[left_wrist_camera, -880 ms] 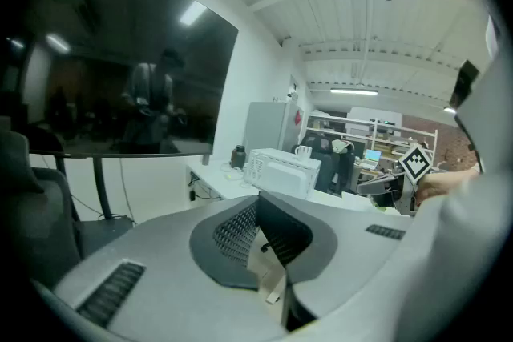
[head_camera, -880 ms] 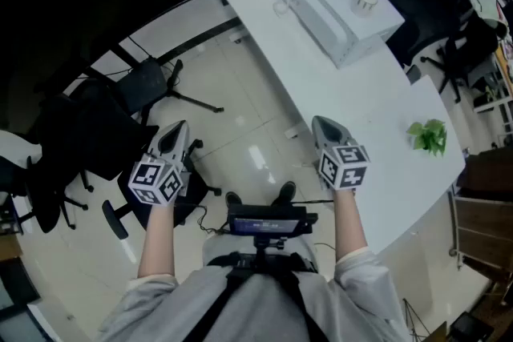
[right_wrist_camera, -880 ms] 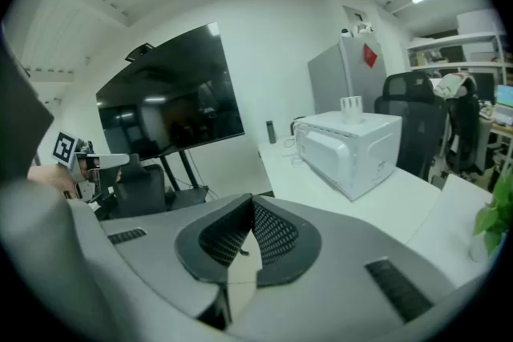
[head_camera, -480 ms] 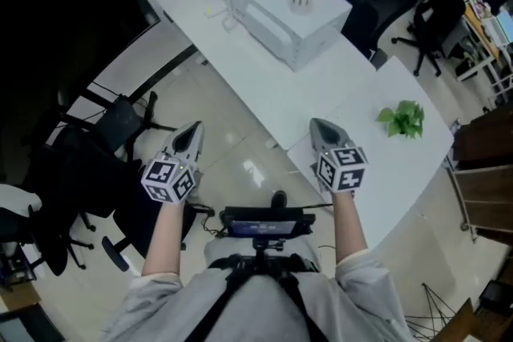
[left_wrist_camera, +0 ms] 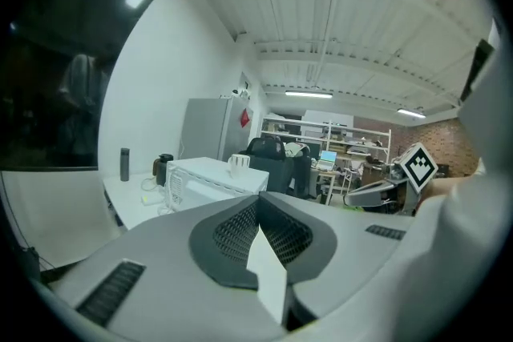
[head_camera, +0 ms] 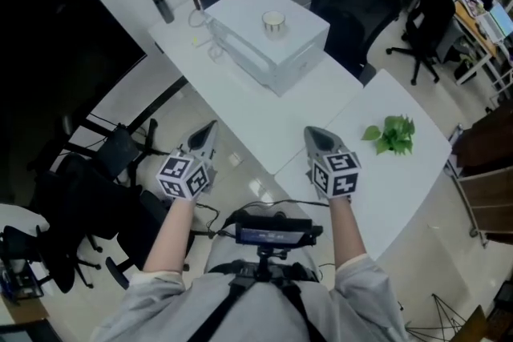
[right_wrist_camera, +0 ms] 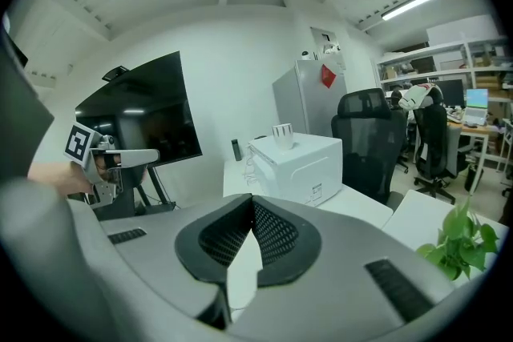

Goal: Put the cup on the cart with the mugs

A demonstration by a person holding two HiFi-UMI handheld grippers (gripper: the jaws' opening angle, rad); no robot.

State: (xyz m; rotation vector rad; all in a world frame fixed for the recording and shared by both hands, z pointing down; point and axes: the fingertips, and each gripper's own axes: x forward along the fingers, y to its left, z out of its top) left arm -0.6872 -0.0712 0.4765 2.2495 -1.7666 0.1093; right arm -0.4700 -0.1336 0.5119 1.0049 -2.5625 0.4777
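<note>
Left tongs [head_camera: 210, 129] and right tongs [head_camera: 312, 133] are hanging side by side in the lower middle of the head view, both pinching fully shut with nothing in them. The cup [head_camera: 274, 22] is sitting on the white box [head_camera: 276, 60] on the bench [head_camera: 240, 102], upper middle, well apart from both
</note>
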